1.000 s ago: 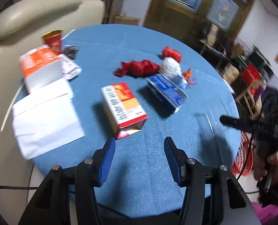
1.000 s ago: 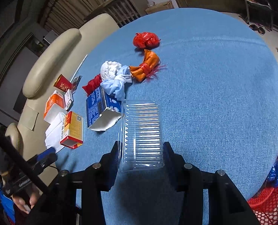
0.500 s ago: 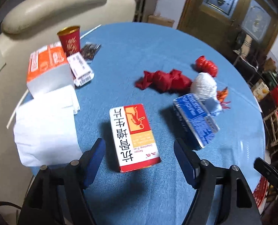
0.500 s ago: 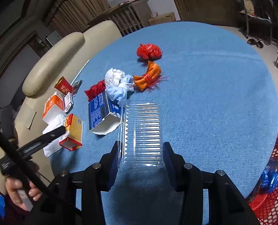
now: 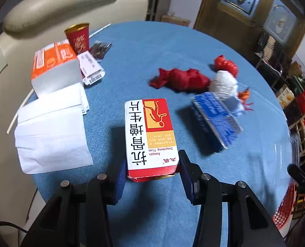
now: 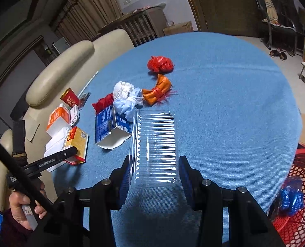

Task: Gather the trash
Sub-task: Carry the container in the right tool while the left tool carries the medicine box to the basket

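Note:
A red, white and yellow medicine box [image 5: 150,135] lies on the blue round table [image 5: 152,47]; its near end sits between the fingers of my left gripper [image 5: 152,174], which is open around it. The box also shows in the right wrist view [image 6: 77,143]. My right gripper [image 6: 154,177] is shut on a clear ribbed plastic tray [image 6: 155,146], held above the table. A red mesh trash basket [image 6: 296,195] with a blue wrapper in it stands at the lower right.
On the table lie a blue carton [image 5: 216,121], red wrappers [image 5: 181,79], a white wad [image 5: 224,84], an orange wrapper [image 6: 157,91], white napkins [image 5: 49,129], an orange-white box [image 5: 53,65] and a red cup [image 5: 78,38]. A beige sofa [image 5: 56,6] stands behind.
My left gripper has moved forward until its open fingers flank the near end of the medicine box. My right gripper has risen and pulled back a little with the clear tray.

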Action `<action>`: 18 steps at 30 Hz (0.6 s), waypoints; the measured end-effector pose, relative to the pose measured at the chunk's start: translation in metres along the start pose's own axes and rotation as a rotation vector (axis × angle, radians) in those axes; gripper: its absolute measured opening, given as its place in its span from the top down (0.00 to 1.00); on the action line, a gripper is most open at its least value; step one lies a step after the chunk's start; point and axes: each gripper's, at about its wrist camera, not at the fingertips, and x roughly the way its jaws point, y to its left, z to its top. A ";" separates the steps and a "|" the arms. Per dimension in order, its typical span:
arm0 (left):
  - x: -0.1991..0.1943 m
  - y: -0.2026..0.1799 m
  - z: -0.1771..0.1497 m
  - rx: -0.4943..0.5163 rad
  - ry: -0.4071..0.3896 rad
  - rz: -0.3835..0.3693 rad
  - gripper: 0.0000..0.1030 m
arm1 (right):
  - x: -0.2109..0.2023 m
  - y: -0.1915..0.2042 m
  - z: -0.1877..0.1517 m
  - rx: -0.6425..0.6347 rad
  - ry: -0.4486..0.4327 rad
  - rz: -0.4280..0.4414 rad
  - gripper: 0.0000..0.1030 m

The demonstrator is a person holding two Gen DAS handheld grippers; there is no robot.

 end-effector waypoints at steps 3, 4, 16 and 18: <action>-0.018 -0.012 -0.005 0.044 -0.033 -0.024 0.52 | -0.010 -0.006 -0.002 0.016 -0.020 0.011 0.54; -0.024 -0.018 -0.007 0.064 -0.049 -0.027 0.52 | -0.013 -0.007 -0.002 0.020 -0.025 0.013 0.54; -0.078 -0.114 -0.031 0.363 -0.134 -0.162 0.52 | -0.067 -0.021 -0.012 0.030 -0.110 0.013 0.54; -0.082 -0.129 -0.034 0.401 -0.139 -0.181 0.52 | -0.077 -0.025 -0.015 0.034 -0.125 0.004 0.54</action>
